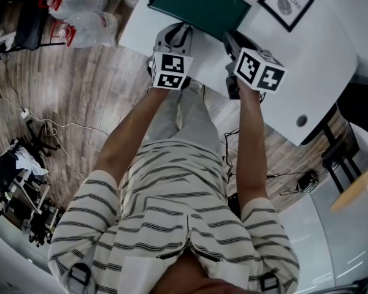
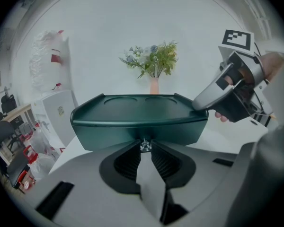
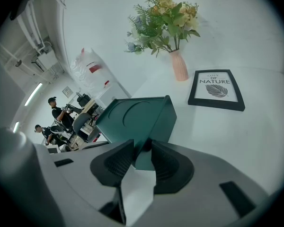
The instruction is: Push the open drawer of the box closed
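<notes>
On the white table [image 1: 313,54], near its front edge, sat the dark green box [image 1: 199,5], with two shallow round recesses in its top. Left gripper [image 2: 145,151] was at the box's front face, its jaws closed down on the drawer's [image 2: 142,129] small clear knob [image 2: 145,145], tips pressed to either side. Drawer front sat under the box rim; how far it stood out couldn't be told. Right gripper [image 3: 142,149] was at the box's right front corner, jaws clamped on that corner edge, with green filling the gap between the pads. Both grippers angled down toward the box. Person in a striped shirt [image 1: 172,213] stood over a wood floor [image 1: 110,90]. Framed leaf print [image 1: 286,2] lay flat just right of the box, not touching it. Pink vase [image 3: 179,66] of flowers stood behind it, well apart. White plastic bags [image 1: 80,14] lay on the floor left of the table.
</notes>
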